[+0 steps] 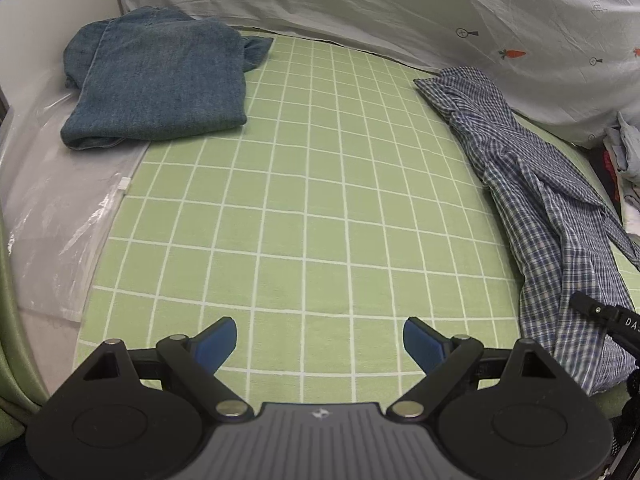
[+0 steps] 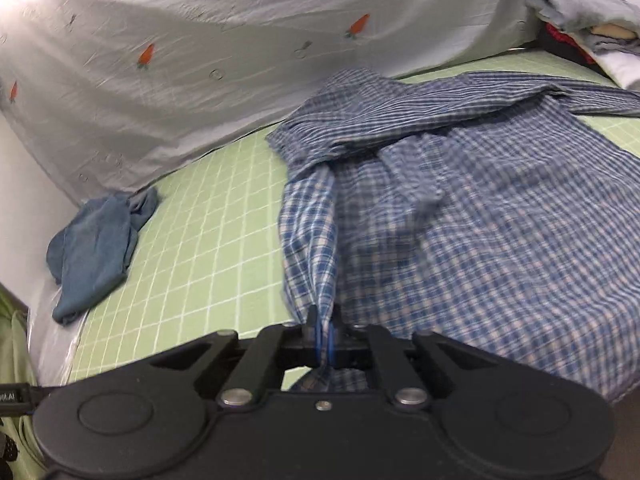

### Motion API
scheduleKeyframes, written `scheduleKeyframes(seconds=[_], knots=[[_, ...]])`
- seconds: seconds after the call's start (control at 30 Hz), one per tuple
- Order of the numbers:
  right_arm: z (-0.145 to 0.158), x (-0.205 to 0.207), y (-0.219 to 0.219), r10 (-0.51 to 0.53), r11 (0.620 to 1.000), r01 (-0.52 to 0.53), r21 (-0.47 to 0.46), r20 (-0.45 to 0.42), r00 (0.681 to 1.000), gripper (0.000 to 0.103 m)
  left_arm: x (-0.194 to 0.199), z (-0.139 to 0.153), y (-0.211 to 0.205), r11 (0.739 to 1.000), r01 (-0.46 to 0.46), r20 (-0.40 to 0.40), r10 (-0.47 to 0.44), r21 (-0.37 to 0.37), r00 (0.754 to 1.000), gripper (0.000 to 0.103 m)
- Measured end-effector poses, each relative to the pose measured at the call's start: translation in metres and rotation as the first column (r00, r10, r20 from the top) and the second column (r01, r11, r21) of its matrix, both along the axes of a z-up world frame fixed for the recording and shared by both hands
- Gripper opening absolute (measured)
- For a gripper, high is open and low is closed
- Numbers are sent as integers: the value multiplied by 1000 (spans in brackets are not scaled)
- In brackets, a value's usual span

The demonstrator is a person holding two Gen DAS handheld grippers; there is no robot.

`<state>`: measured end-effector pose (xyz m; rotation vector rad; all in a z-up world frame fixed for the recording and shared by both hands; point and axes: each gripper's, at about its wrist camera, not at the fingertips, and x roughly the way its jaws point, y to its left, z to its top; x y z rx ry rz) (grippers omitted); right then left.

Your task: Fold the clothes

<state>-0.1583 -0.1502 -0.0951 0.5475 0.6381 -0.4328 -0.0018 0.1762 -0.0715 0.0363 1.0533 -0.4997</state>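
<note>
A blue-and-white checked shirt (image 2: 460, 216) lies crumpled on the green grid cloth (image 2: 208, 240); it also shows at the right of the left wrist view (image 1: 548, 216). My right gripper (image 2: 322, 334) is shut on the shirt's near edge, and the cloth rises in a taut fold from the jaws. My left gripper (image 1: 320, 344) is open and empty, hovering over the green grid cloth (image 1: 304, 208) left of the shirt. A folded blue denim garment (image 1: 156, 80) lies at the far left, also in the right wrist view (image 2: 94, 252).
A white sheet printed with carrots (image 1: 400, 12) stands along the back. Clear plastic (image 1: 52, 216) lies at the left edge. A pile of other clothes (image 2: 580, 12) sits at the far right. Part of the right gripper (image 1: 608, 316) shows at the left view's right edge.
</note>
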Motion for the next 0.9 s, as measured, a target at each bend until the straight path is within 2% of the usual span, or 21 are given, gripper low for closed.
scheduleKeyframes(seconds=[0.07,0.1,0.13,0.2,0.27,0.33,0.4,0.43,0.5,0.6,0.7,0.9], knots=[[-3,-13,-26,-69,997,69,-29,-32,997,5,-3,1,-11,999,34,7,-34,4,999,90],[-5,-19,-38,-104,994,102,-46,-50,993,11,-4,2,-16,999,48,11,-48,7,999,90],[-9,-21,-49,-137,989,130,-73,-91,986,22,-6,2,-21,998,61,15,-61,9,998,90],[-16,-26,-65,-185,979,168,-113,-165,969,30,-8,3,-30,997,76,18,-76,16,997,90],[-15,-32,-70,-209,974,190,-127,-165,964,38,-9,4,-37,997,79,22,-79,22,997,90],[-13,-36,-66,-204,975,189,-118,-134,970,48,-9,4,-42,997,67,16,-67,26,998,90],[-13,-32,-55,-162,982,146,-122,-128,978,53,-7,4,-50,998,52,6,-52,24,999,91],[-14,-27,-49,-132,984,114,-136,-137,982,61,-7,4,-54,999,49,1,-49,23,999,91],[-18,-12,-32,-66,982,30,-185,-189,980,71,-8,4,-63,999,49,-5,-49,22,999,91],[-28,4,-15,-18,965,-55,-258,-275,961,72,-12,6,-77,997,72,3,-72,23,997,91],[-37,9,-18,-58,942,-62,-329,-345,937,72,-17,8,-89,994,102,15,-102,34,995,91],[-31,-18,-69,-230,928,113,-355,-310,922,73,-21,4,-101,988,144,28,-146,54,989,91]])
